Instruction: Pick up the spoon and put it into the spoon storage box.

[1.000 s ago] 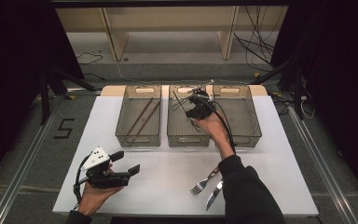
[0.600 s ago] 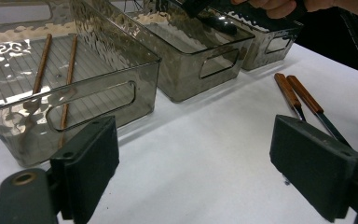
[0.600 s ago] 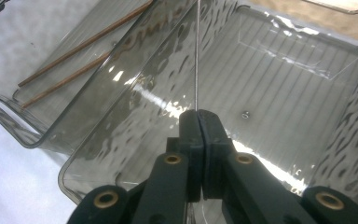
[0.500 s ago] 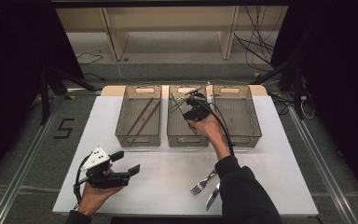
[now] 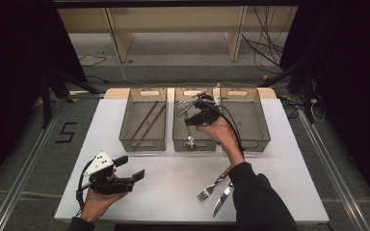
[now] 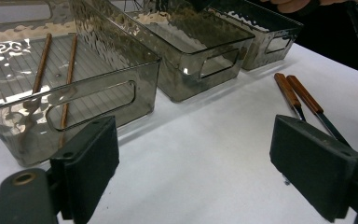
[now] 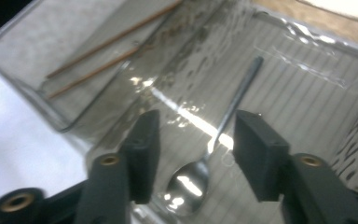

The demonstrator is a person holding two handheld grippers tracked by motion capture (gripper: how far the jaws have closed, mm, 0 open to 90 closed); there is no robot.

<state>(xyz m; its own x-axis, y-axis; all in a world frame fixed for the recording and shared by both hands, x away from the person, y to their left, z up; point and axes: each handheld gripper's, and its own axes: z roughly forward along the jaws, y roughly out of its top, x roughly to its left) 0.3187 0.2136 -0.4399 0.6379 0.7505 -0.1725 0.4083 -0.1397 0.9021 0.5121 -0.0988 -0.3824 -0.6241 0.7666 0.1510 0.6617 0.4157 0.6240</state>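
Observation:
A metal spoon (image 7: 223,121) lies flat on the floor of the middle clear bin (image 5: 178,139), its bowl (image 5: 190,141) by the near wall. My right gripper (image 5: 193,118) hovers over that bin, open; in the right gripper view (image 7: 198,144) its jaws stand either side of the spoon, above it and holding nothing. Two brown chopsticks (image 5: 147,122) lie in the left bin (image 5: 125,137). A fork (image 5: 213,186) and a knife (image 5: 223,198) with wooden handles lie on the white table near the front. My left gripper (image 5: 131,168) rests low at the front left, open and holding nothing (image 6: 200,163).
The right bin (image 5: 264,134) stands beside the middle one with nothing seen in it. The three bins sit in a row at the table's far side. The person's right forearm (image 5: 231,149) reaches over the near table. The fork and knife handles (image 6: 296,95) lie ahead of the left gripper.
My right gripper has drifted a little toward the near side over the middle bin. The left gripper has stayed put.

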